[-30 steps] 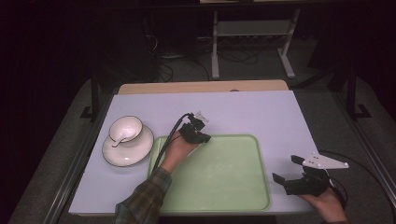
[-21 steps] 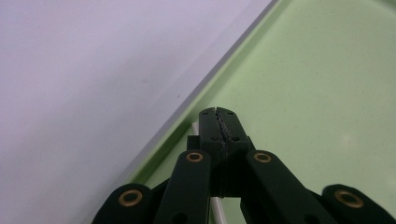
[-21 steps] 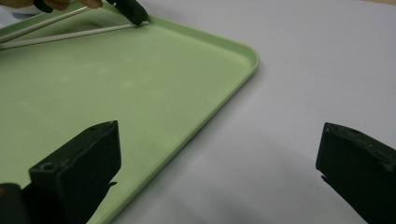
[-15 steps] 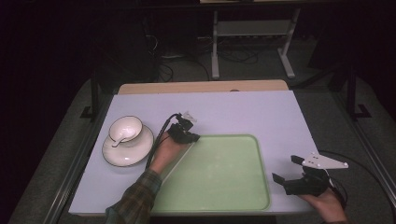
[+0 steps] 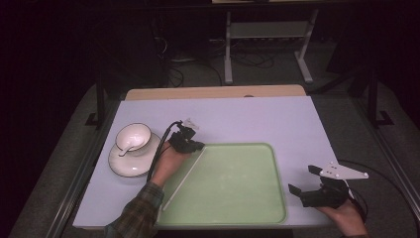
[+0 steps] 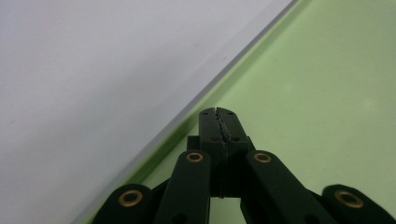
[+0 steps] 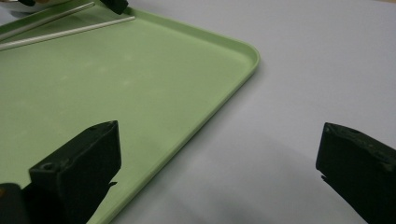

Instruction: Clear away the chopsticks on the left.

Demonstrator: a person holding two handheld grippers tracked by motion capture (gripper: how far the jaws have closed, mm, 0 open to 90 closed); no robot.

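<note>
Forearm of my left side reached forward over the green tray, its left tool clenched on nothing at the tray's far left corner. My right tool rested released by the tray's right edge. The tray's long axis ran across the table; my sleeve hid its near left corner.
</note>
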